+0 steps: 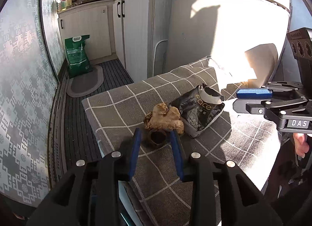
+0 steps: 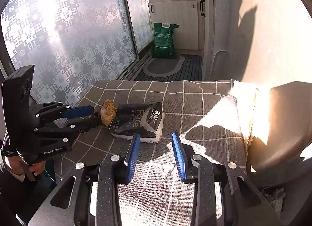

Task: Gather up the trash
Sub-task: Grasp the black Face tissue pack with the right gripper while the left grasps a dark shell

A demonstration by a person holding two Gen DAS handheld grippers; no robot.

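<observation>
A crumpled brown paper wad (image 1: pixel 164 118) (image 2: pixel 108 113) and a black "Face" packet (image 1: pixel 197 111) (image 2: pixel 138 120) lie side by side on a grey checked tablecloth (image 1: pixel 120 109) (image 2: pixel 195 105). A white torn cup piece (image 1: pixel 210 95) rests on the packet. A small dark ring-shaped piece (image 1: pixel 157 139) sits just in front of the wad, between the fingers of my left gripper (image 1: pixel 155 135) (image 2: pixel 95 116), which is open with a gap beside its pads. My right gripper (image 2: pixel 155 136) (image 1: pixel 235 100) is open, its tips at the packet's near corner without pressing it.
A small white scrap (image 2: pixel 168 168) lies on the cloth near my right gripper. A brown boxy object (image 2: pixel 282 118) stands at the table's right edge in strong sunlight. Beyond the table are a green sack (image 1: pixel 78 56), an oval mat (image 1: pixel 85 83), white cabinets (image 1: pixel 134 36) and a patterned glass door (image 2: pixel 68 31).
</observation>
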